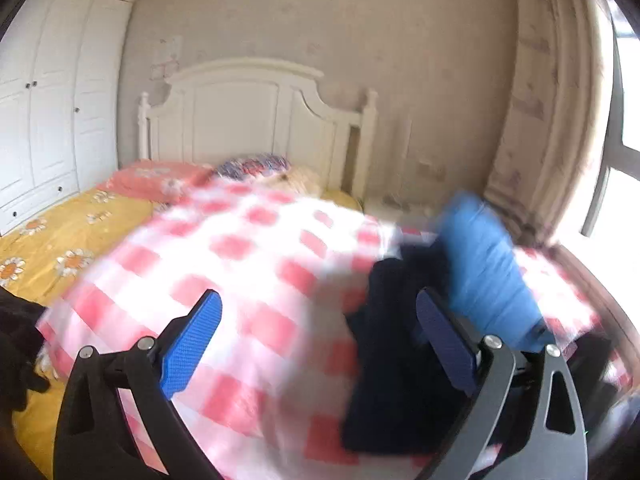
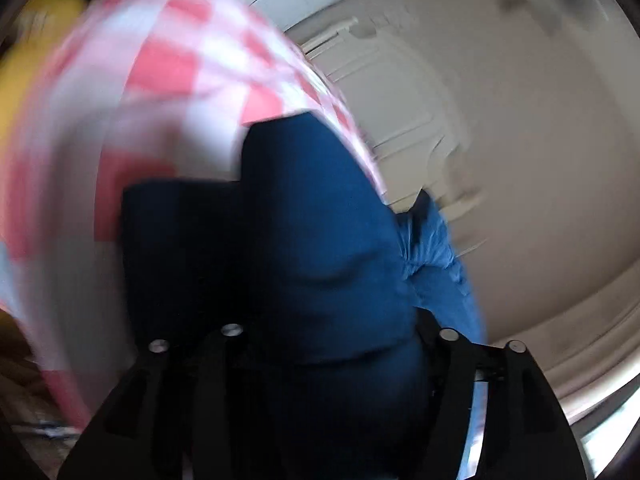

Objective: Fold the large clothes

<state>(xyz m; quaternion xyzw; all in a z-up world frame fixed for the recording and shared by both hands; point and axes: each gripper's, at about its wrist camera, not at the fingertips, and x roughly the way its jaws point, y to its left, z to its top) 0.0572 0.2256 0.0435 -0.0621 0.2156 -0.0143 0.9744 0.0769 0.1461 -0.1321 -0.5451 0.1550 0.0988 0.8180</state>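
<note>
On the bed [image 1: 52,240], over the red-and-white checked cover [image 1: 240,264], lies the dark navy garment [image 1: 396,360], a long heap running toward you, with a lighter blue piece [image 1: 488,268] rising from its far right side; whether that blue piece belongs to the same garment you cannot tell through the blur; your left gripper [image 1: 320,344] hangs over the cover with its jaws spread wide and nothing between the blue pads [image 1: 192,344], the navy cloth lying just inside the right pad; your right gripper [image 2: 300,344] is buried in the cloth in its own view, navy fabric bulging up between the black finger frames; the pads are hidden, so you cannot tell whether they pinch it or merely stand around it.

Expect the garment to be soft and limp, light for its bulk, and thick enough to bunch into fat folds; it should drape and sag wherever it is unsupported, and the smooth cover probably lets it slide; take hold at an edge or corner, a hem or waistband if you can find one, pinching one or two layers; grabbing the middle of the heap will likely gather a wad.
</note>
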